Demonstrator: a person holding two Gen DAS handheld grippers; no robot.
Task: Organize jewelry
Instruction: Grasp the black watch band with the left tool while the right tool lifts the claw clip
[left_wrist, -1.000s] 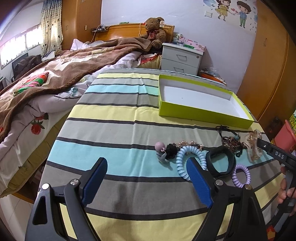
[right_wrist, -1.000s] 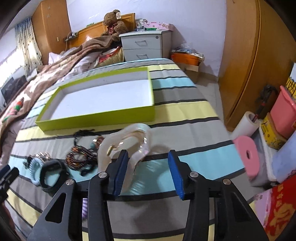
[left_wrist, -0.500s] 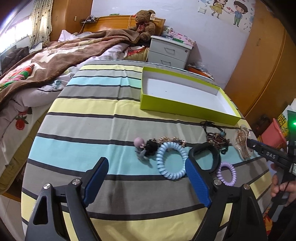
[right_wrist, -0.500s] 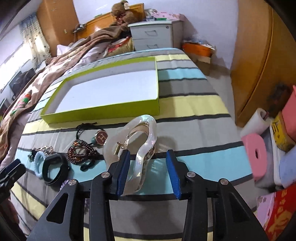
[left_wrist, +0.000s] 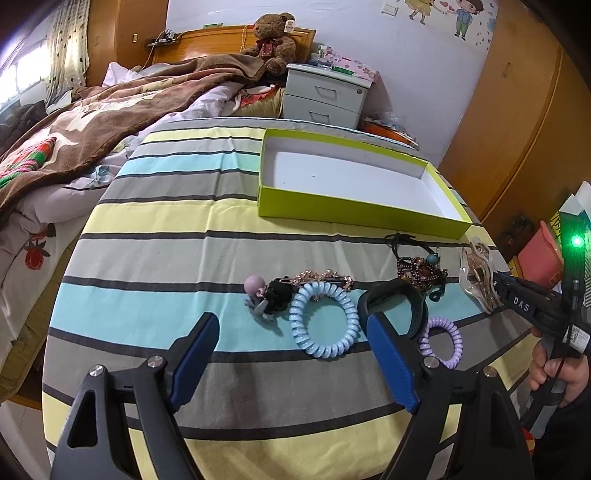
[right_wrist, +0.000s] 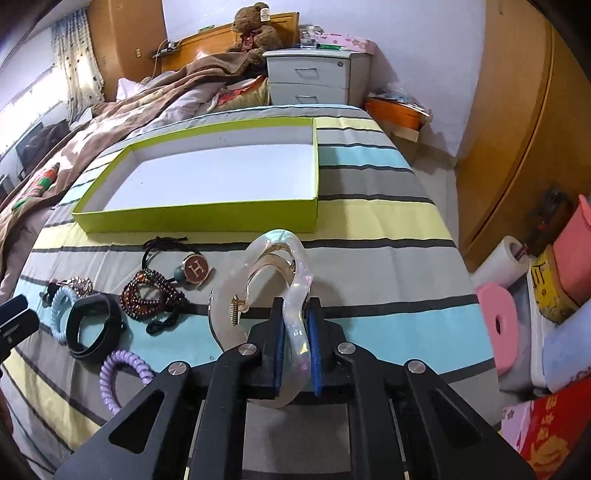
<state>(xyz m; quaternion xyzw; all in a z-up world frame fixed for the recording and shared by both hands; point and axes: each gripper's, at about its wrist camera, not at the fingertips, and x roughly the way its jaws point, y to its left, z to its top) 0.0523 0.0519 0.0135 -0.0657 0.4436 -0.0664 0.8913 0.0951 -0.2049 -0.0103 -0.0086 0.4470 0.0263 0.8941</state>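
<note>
Striped bedspread (left_wrist: 155, 236), green tray (left_wrist: 354, 212), coil hair ties (left_wrist: 325, 325), beaded bracelets (right_wrist: 151, 299)

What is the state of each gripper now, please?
Left gripper: open, holding nothing.
Right gripper: closed on the clear hair claw clip.

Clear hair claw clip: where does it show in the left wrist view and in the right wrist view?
Left wrist view: the clear hair claw clip sits at the far right, at the tip of the right gripper.
Right wrist view: the clip is at lower centre, clamped between the blue pads.
Shared landmark: the green box, just beyond the clip in both views.
</note>
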